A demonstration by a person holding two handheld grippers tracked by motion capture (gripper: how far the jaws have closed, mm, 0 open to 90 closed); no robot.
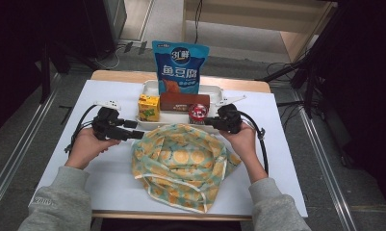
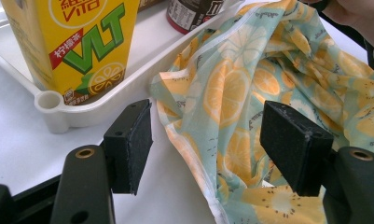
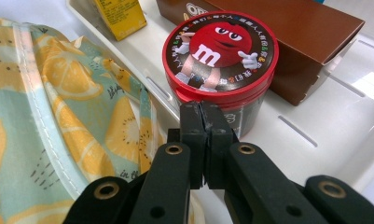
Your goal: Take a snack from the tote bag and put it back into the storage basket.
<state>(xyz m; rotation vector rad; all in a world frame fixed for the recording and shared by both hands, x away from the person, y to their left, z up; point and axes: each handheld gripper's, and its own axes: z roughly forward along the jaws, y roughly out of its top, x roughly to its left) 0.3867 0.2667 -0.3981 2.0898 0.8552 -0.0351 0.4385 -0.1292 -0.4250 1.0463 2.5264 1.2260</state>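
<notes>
The fruit-print cloth bag [image 1: 183, 163] lay crumpled on the white worktop [image 1: 109, 178], its far edge touching the front wall of the white tray [image 1: 214, 91]; the left gripper [image 1: 133, 135] sat at the bag's left edge with its jaws wide apart, the hem of the bag lying between them but not pressed. The right gripper [image 1: 211, 122] rested at the bag's far right edge, just in front of the red-lidded candy tub [image 3: 220, 58], its jaws pressed together on nothing; the yellow lemon-tea carton [image 2: 77, 42], the brown box [image 3: 287, 37] and the blue snack pouch [image 1: 179, 67] stood in the tray.
</notes>
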